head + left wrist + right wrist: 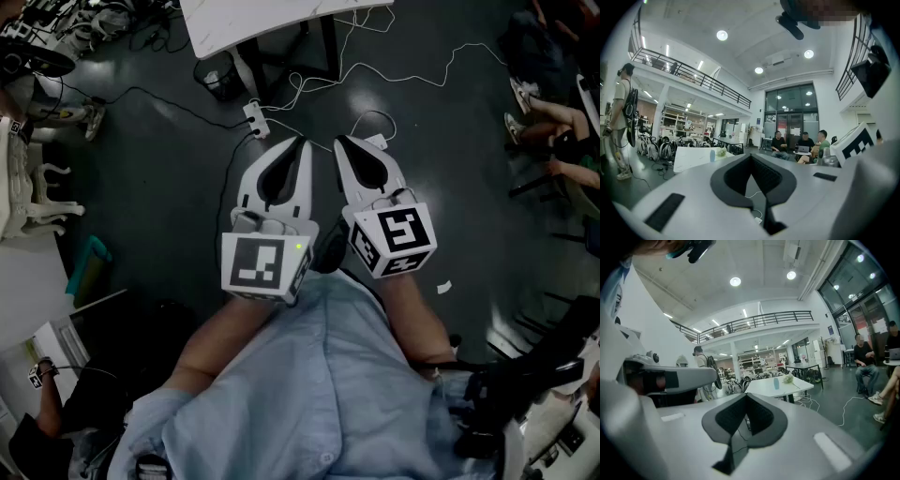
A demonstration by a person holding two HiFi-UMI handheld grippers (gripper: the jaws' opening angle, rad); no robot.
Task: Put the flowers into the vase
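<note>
A small blue vase (712,155) stands on a white table (691,159) far across the room, with pale flowers (722,152) lying beside it. The right gripper view shows the same vase (776,383), flowers (788,379) and table (780,389). In the head view only the table's near edge (272,21) shows, without vase or flowers. My left gripper (302,141) and right gripper (339,141) are held side by side in front of my chest, pointing at the table. Both are shut with tips touching and nothing between them, well short of the table.
Dark floor lies between me and the table, crossed by white cables and a power strip (255,117). A black bin (220,80) sits under the table. Seated people (804,144) are at the right, and a standing person with a backpack (622,122) is at the left.
</note>
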